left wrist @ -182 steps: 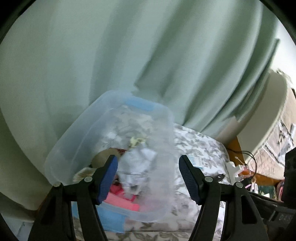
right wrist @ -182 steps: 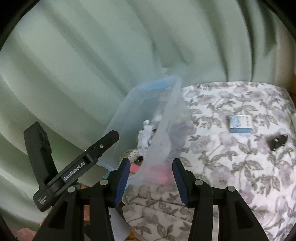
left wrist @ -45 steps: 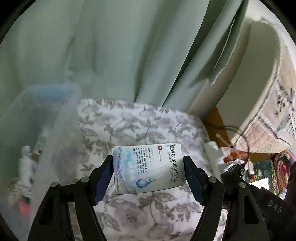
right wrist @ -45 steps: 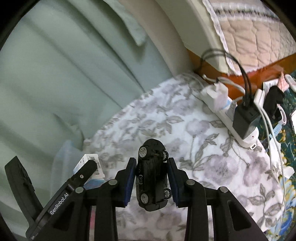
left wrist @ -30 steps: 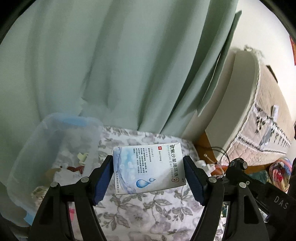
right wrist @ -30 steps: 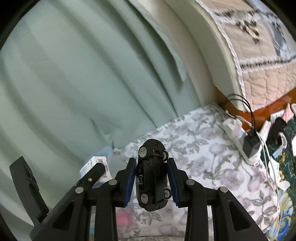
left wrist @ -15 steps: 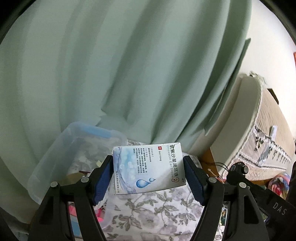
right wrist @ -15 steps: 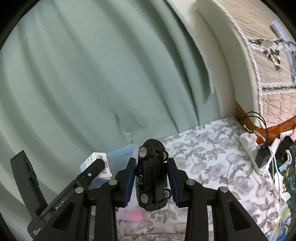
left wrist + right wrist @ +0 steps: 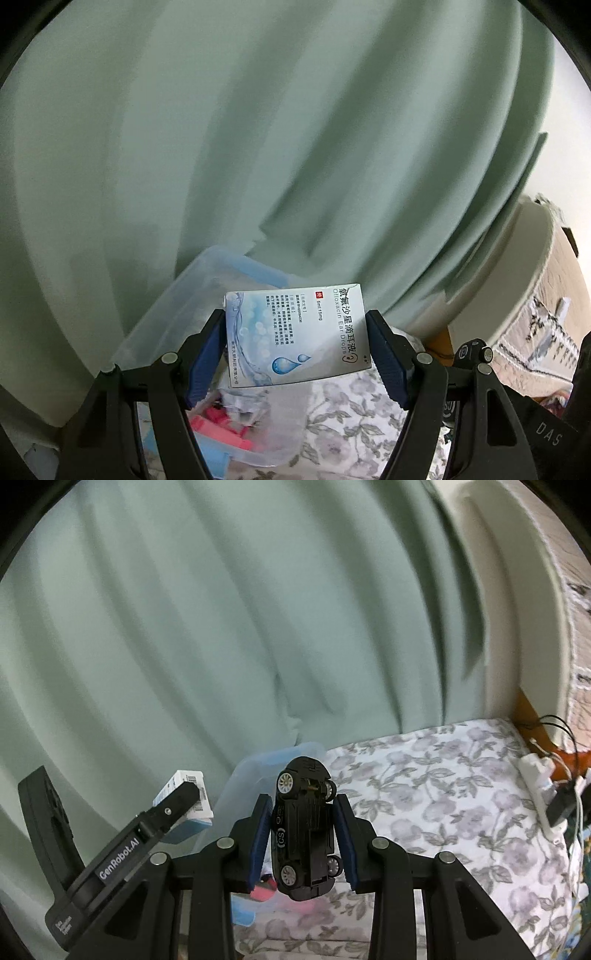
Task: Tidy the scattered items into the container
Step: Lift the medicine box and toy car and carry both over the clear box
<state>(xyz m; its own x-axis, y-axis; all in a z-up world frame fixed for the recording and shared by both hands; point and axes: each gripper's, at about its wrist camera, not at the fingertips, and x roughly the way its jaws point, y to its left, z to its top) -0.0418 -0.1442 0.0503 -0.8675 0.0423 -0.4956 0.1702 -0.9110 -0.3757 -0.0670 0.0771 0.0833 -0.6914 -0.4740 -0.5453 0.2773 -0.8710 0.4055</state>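
Above the clear container (image 9: 166, 314), your left gripper (image 9: 295, 350) pinches the ear-drops box (image 9: 295, 332); just beside it, your right gripper (image 9: 303, 834) clamps the black toy car (image 9: 303, 827).

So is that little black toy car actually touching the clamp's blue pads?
Touching. The right wrist view shows the toy car pinched between both blue pads of the right gripper.
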